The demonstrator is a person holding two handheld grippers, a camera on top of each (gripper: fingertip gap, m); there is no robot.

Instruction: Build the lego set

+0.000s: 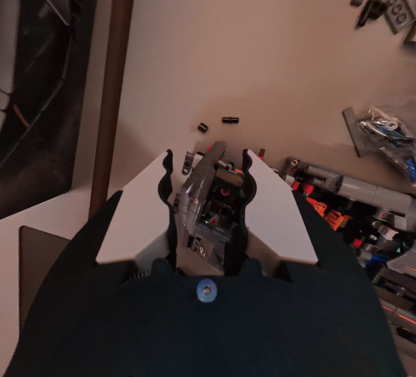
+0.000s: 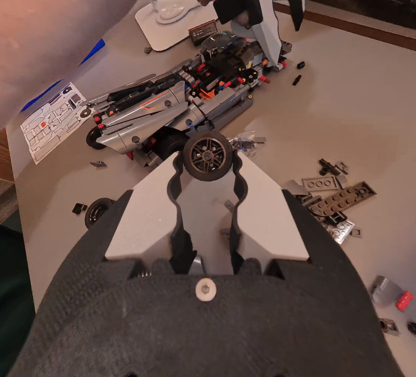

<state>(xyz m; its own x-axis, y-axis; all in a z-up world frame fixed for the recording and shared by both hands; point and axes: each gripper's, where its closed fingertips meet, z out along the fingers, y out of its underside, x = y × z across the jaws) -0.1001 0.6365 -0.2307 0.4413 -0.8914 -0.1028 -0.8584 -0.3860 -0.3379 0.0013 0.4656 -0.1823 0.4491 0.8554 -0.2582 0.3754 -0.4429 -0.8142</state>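
Observation:
A grey, black and orange lego car (image 2: 171,105) lies on the beige table. My left gripper (image 1: 207,157) straddles the car's rear end (image 1: 209,197) and is closed on it, with both pads against its sides. It also shows in the right wrist view (image 2: 270,35), held by a person's hand. My right gripper (image 2: 207,157) is shut on a black wheel with a dark spoked rim (image 2: 208,160). It holds the wheel above the table, just in front of the car's near side. A second loose wheel (image 2: 96,211) lies at the lower left.
Two black pins (image 1: 230,120) (image 1: 203,128) lie beyond the car's rear. A bag of parts (image 1: 387,136) and grey plates (image 2: 342,199) lie to the right. A sticker sheet (image 2: 51,118) and a white stand base (image 2: 171,28) are on the far side. The table's brown edge (image 1: 112,96) runs at the left.

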